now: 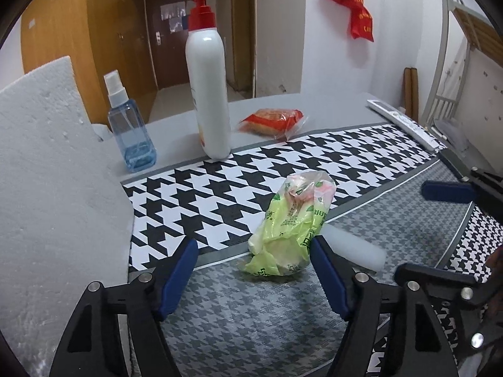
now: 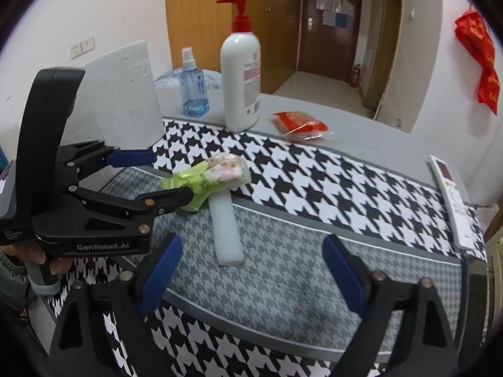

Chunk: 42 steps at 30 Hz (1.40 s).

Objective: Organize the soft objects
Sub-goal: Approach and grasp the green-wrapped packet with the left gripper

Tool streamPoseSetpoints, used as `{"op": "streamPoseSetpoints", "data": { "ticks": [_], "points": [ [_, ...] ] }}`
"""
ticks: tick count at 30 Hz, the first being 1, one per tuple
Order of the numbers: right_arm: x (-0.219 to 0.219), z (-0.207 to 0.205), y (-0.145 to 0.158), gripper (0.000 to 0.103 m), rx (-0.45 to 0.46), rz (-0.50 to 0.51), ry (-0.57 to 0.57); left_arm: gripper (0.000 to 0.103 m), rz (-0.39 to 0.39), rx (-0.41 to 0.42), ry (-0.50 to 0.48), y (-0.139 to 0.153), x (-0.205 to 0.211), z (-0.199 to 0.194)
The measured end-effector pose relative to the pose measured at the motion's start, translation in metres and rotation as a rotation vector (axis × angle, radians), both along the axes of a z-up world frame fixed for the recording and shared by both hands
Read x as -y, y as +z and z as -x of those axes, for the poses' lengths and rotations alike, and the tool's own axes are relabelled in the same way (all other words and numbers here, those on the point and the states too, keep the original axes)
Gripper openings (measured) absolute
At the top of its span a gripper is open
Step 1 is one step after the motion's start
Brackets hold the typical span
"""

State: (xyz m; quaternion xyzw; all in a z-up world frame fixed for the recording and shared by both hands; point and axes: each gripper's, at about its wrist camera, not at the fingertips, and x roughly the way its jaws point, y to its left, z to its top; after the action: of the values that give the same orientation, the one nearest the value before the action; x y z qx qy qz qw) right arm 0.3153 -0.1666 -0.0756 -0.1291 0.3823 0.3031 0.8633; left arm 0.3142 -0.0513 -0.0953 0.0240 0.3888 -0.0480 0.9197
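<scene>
A light green plastic bag (image 1: 289,220) holding something soft and pink-white lies on the houndstooth mat (image 1: 220,188). My left gripper (image 1: 253,245) is open around the bag's near end. Its right finger (image 1: 327,270) is against the plastic, while the left finger stands clear. The right wrist view shows this left gripper (image 2: 171,176) from the side, straddling the bag (image 2: 220,169). A white foam block (image 2: 226,229) lies beside the bag, partly under it. My right gripper (image 2: 253,242) is open just short of the block's near end, with nothing between its fingers.
A tall white pump bottle (image 1: 209,94), a blue spray bottle (image 1: 130,132) and a red snack packet (image 1: 273,121) stand at the back of the grey table. A white foam board (image 1: 47,172) leans at the left. A remote control (image 2: 452,201) lies at the right edge.
</scene>
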Motion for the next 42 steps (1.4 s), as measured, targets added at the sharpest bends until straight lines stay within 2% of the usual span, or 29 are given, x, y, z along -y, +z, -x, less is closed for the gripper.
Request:
{"op": "streamPoseSetpoints", "data": {
  "ticks": [13, 18, 21, 24, 29, 33, 38, 42],
  "points": [
    [0.01, -0.005, -0.002, 0.087, -0.027, -0.052, 0.004, 0.073, 0.01, 0.012, -0.061, -0.001, 0.012, -0.003],
    [0.014, -0.006, -0.004, 0.087, -0.038, -0.063, 0.003, 0.059, 0.01, 0.012, -0.089, -0.003, 0.018, -0.003],
    [0.014, -0.008, -0.007, 0.087, -0.052, -0.063, 0.005, 0.055, 0.016, 0.014, -0.104, -0.003, 0.021, -0.003],
    [0.015, -0.008, -0.01, 0.087, -0.066, -0.064, 0.009, 0.045, 0.037, 0.014, -0.104, -0.003, 0.02, -0.004],
    [0.005, -0.008, -0.011, 0.087, -0.066, -0.046, 0.031, 0.034, 0.055, 0.019, -0.098, -0.001, 0.018, -0.003],
    [-0.005, -0.006, -0.01, 0.087, -0.055, -0.021, 0.059, 0.031, 0.065, 0.01, -0.099, -0.002, 0.016, 0.0],
    [-0.013, -0.009, -0.012, 0.073, -0.052, 0.014, 0.069, 0.026, 0.06, 0.009, -0.098, -0.001, 0.013, 0.003],
    [-0.021, -0.01, -0.019, 0.053, -0.065, 0.043, 0.082, 0.026, 0.057, 0.015, -0.087, 0.001, 0.009, 0.005]
  ]
}}
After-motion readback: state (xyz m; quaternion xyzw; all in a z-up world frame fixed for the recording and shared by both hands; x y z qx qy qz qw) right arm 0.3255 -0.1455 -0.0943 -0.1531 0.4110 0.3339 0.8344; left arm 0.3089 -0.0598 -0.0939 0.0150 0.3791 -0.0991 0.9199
